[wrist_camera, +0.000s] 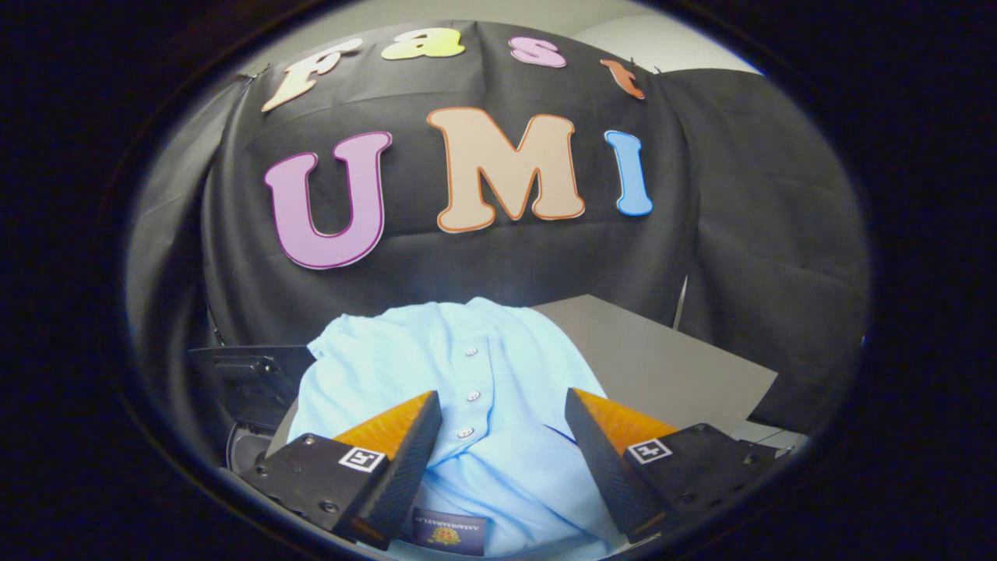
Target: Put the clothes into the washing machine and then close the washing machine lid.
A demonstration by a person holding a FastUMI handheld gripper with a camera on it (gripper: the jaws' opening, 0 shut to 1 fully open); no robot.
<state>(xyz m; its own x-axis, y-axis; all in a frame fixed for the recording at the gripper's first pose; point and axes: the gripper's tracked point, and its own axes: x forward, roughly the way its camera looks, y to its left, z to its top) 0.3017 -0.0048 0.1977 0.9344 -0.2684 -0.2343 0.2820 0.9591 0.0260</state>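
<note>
fingers (502,405): spread apart, gripping nothing | light blue shirt (506,467): between and just ahead of them | grey worktop (670,366): beyond, under shirt

My claw (503,405): two wedge-shaped fingers with ribbed inner faces, set apart, nothing pressed between them. Each sits on a black block with small screws and carries a square black-and-white marker tag on top.
</note>
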